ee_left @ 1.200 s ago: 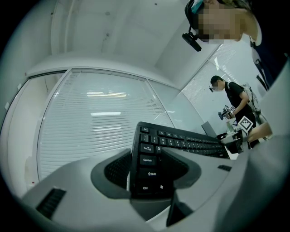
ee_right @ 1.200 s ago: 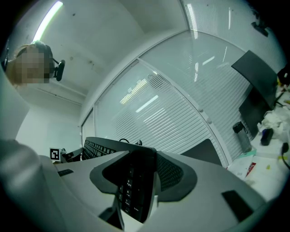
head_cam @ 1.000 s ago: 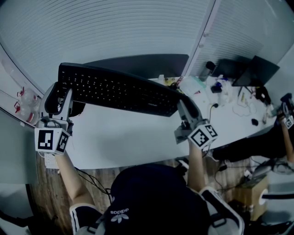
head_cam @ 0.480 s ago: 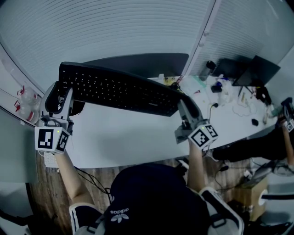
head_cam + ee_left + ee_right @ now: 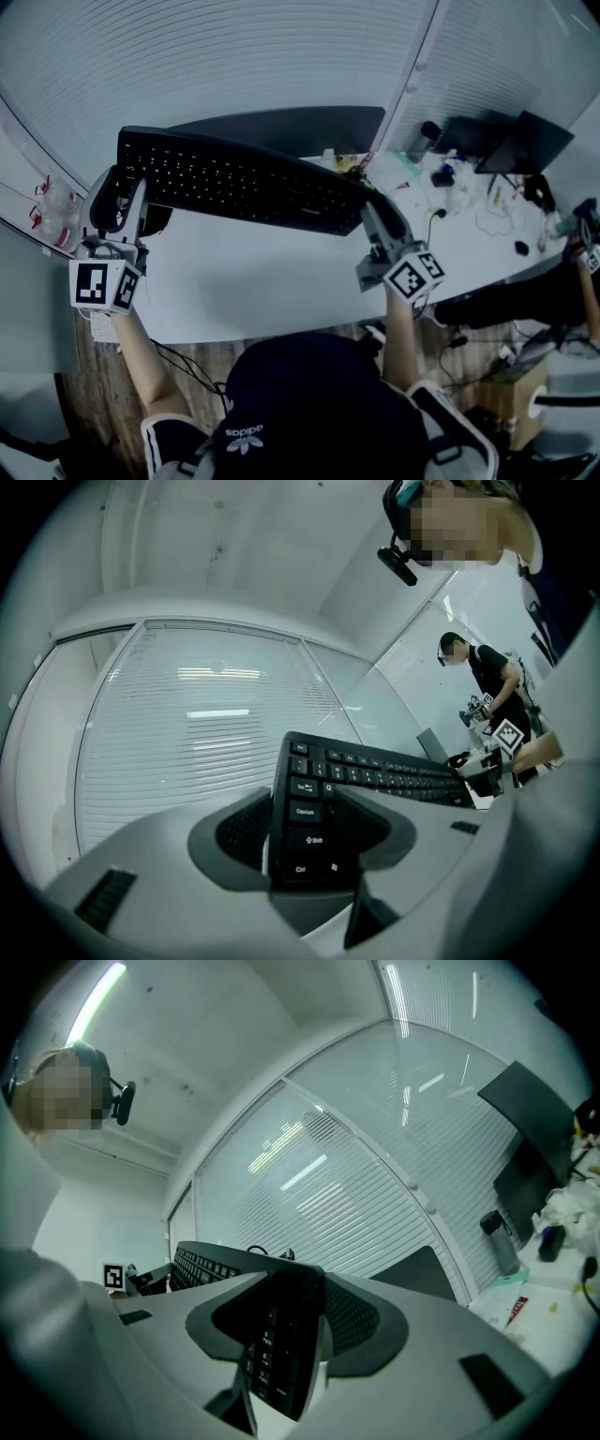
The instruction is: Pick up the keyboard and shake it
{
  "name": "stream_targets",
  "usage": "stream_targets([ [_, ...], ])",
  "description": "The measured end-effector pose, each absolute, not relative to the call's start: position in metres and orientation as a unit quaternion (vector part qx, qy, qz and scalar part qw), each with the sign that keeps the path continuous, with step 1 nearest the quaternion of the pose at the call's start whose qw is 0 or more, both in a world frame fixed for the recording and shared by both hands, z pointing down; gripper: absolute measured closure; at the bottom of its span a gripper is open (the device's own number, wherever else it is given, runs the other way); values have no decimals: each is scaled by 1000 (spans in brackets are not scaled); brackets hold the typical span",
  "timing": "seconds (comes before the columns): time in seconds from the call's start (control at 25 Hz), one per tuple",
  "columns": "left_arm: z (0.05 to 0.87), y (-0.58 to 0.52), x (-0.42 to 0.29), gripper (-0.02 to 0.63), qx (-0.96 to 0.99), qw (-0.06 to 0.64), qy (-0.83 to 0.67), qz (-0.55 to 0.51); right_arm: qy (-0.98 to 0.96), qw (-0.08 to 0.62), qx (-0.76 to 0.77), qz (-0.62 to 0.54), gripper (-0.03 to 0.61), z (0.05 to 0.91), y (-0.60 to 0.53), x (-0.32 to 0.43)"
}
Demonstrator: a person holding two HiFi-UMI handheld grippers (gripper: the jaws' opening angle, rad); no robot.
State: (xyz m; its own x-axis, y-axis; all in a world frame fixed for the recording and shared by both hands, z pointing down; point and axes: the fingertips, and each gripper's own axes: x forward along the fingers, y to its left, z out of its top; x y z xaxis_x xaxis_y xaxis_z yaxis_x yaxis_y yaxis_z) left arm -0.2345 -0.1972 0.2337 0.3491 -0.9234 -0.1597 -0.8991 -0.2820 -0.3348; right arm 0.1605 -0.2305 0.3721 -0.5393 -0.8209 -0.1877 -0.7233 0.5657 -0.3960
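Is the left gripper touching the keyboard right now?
Touching. Its own view shows the left gripper clamped on the keyboard end, with jaws against both faces.

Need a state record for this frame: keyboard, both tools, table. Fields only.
keyboard: black, held up above the table, keys facing up
left tool: shut on the keyboard's Ctrl/Shift end
right tool: shut on the opposite end
table: white, bare under the keyboard, clutter toward its right end
task stage: picked up; one frame cannot show shaking

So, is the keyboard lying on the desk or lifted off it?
Lifted: the keyboard hangs above the desk, ends clamped in the left gripper and right gripper.
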Motion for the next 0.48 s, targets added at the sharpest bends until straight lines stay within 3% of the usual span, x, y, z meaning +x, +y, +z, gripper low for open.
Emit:
stream_targets([
  [0.48,235,-198,-235,403,-800,184,570,-32,864,182,-447,-142,411,375,-230,161],
])
